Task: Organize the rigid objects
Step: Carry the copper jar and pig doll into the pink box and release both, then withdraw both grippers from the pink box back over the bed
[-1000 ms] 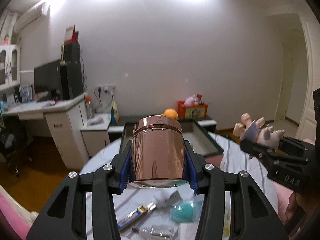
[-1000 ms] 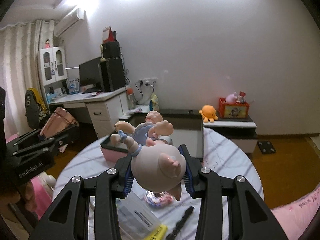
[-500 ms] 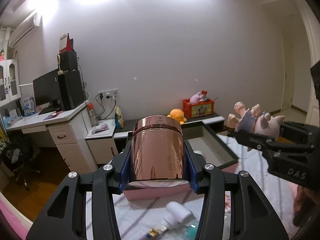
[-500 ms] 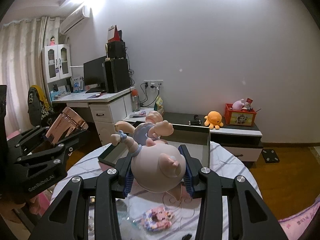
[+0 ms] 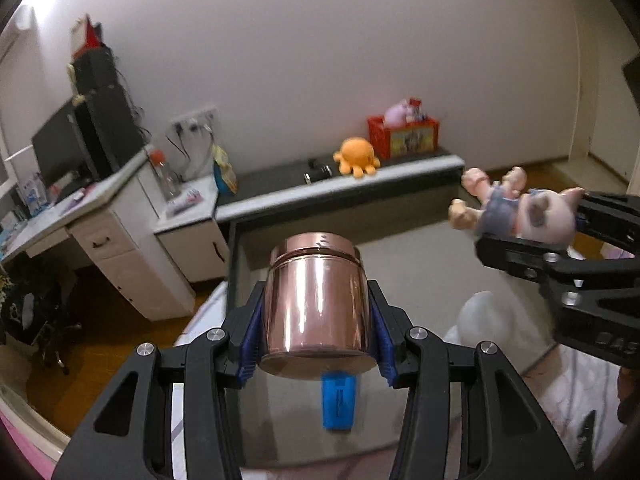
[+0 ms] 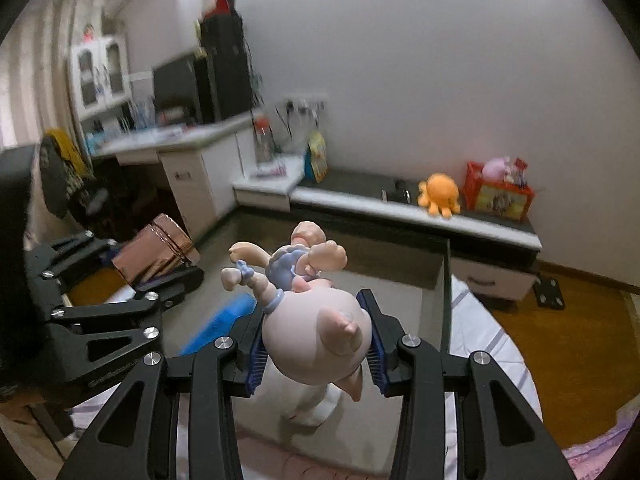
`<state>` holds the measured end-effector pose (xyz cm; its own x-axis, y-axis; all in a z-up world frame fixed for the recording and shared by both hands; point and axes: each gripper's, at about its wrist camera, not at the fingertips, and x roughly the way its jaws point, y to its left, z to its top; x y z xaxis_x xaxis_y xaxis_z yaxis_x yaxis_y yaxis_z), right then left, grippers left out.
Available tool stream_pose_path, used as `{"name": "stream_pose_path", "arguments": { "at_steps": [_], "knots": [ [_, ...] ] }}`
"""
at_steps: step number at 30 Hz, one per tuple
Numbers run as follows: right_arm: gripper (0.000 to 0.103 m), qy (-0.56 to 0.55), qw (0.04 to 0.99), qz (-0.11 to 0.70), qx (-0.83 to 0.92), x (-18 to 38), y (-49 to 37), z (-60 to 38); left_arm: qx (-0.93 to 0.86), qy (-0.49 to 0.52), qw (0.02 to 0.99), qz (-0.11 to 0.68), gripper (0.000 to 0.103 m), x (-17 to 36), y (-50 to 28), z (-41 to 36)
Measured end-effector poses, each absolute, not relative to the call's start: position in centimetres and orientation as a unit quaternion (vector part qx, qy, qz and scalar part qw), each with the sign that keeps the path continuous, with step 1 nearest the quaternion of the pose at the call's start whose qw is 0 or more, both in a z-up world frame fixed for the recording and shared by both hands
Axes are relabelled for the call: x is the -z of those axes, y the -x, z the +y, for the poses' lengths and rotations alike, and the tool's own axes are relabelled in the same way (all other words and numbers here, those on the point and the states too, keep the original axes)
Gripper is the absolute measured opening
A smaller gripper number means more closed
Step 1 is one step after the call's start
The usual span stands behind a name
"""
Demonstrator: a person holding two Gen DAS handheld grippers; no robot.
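Two grippers hover above one dark tray (image 5: 234,264): the left gripper (image 5: 316,344) clamps one copper canister (image 5: 318,300), the right gripper (image 6: 316,348) clamps one pink pig figurine (image 6: 316,340). One blue case (image 5: 338,400) lies inside the tray, below the canister.

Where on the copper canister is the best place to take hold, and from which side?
Grip the copper canister across its smooth cylindrical wall below the lid seam, coming in side-on with a pad on each opposite flank. The left claw holds it that way now: upright, blue pads flat on the body, lid clear. Its straight round sides probably suit that better than the glossy rim.
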<state>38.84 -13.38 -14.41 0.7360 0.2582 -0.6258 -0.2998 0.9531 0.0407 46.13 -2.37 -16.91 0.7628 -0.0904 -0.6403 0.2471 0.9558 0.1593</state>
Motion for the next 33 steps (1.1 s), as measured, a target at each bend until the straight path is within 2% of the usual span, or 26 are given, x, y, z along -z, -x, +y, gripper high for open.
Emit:
{"name": "stream_pose_path", "arguments": {
  "at_steps": [4,9,10,13,14,16,21,29,31,32,33],
  "knots": [
    [0.042,0.048,0.916,0.379,-0.122,17.2,-41.4,-13.7,0.097,-0.126,0.914,0.374,0.048,19.1,-48.1,-3.2],
    [0.042,0.034,0.908,0.403,-0.11,18.3,-42.3,-15.2,0.098,-0.127,0.912,0.378,0.05,19.7,-48.5,-3.7],
    [0.043,0.036,0.907,0.405,-0.105,18.4,-42.6,-15.3,0.096,-0.128,0.912,0.377,0.053,19.7,-48.4,-3.7],
    [0.043,0.011,0.904,0.411,-0.114,18.6,-42.5,-15.9,0.09,-0.133,0.92,0.359,0.08,19.1,-47.4,-3.7],
    [0.044,0.006,0.907,0.405,-0.115,18.4,-42.3,-16.1,0.09,-0.127,0.923,0.351,0.084,18.7,-46.8,-3.5],
    [0.046,0.001,0.91,0.398,-0.116,17.8,-41.9,-16.3,0.089,-0.118,0.929,0.339,0.086,17.9,-45.8,-3.0],
    [0.081,-0.008,0.928,0.352,-0.12,14.4,-38.1,-16.2,0.074,-0.102,0.952,0.279,0.101,14.6,-41.1,-1.2],
    [0.088,-0.005,0.961,0.248,-0.122,9.0,-28.1,-15.3,0.039,-0.057,0.981,0.181,0.103,9.8,-30.2,1.9],
    [0.092,-0.008,0.966,0.225,-0.124,8.1,-25.6,-15.1,0.031,-0.052,0.984,0.166,0.103,9.2,-27.7,2.2],
    [0.102,-0.006,0.97,0.211,-0.123,7.7,-24.1,-14.9,0.023,-0.051,0.986,0.158,0.103,8.9,-26.2,2.3],
    [0.103,-0.002,0.972,0.201,-0.119,7.4,-22.9,-14.7,0.02,-0.05,0.987,0.149,0.103,8.8,-24.8,2.4]
  ]
}}
